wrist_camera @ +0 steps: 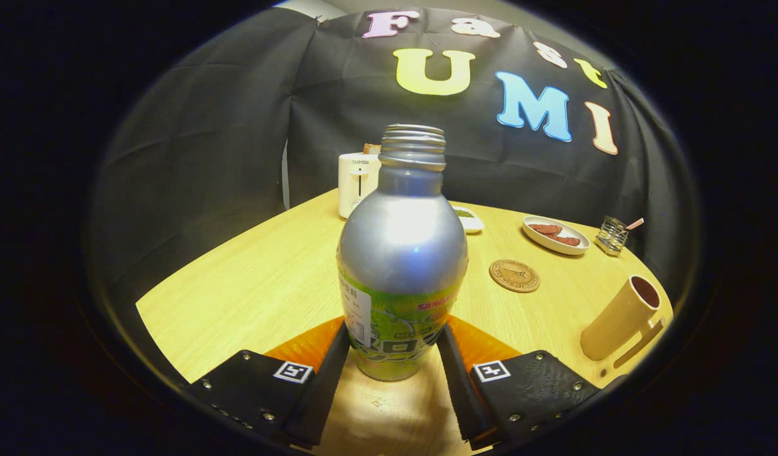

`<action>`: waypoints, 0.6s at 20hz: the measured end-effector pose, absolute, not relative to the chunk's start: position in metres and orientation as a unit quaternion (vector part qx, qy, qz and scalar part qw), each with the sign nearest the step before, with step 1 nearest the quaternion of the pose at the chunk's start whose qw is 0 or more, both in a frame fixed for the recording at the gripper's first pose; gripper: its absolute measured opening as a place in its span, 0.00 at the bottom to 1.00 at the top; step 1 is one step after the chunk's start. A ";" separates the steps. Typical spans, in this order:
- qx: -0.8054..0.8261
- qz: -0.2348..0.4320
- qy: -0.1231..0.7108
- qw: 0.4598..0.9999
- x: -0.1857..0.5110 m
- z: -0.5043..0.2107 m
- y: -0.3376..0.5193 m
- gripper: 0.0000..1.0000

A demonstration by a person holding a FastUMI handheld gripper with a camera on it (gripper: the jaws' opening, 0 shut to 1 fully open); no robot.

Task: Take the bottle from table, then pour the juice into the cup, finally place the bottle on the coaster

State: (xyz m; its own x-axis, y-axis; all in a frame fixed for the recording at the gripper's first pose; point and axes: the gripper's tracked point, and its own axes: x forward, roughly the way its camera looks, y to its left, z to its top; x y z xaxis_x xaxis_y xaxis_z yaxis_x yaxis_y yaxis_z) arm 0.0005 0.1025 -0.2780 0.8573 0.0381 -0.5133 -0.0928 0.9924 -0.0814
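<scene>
Fingers [394, 345] of my gripper press both sides of the silver bottle [401, 253], label reading "SANGARIA"; behind it stands a white "SUPOR" toaster [357, 183].

Bottle [401, 253] left of coaster [514, 275]

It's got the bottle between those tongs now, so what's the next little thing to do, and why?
Probably lift the bottle and carry it toward the cup. The tongs seem to press both its sides, it stands upright with no cap, and the cup waits beyond the fingers.
</scene>
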 end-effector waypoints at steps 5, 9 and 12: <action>-0.023 0.031 0.271 0.962 0.005 -0.256 0.101 0.77; -0.016 0.025 0.268 0.963 0.009 -0.234 0.093 0.74; 0.000 0.017 0.263 0.965 0.012 -0.217 0.080 0.74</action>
State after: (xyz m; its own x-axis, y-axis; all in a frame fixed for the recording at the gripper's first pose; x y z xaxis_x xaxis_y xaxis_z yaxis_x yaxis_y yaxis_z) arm 0.0118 0.0799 -0.2174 0.8616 0.0338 -0.5065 -0.0333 0.9994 0.0100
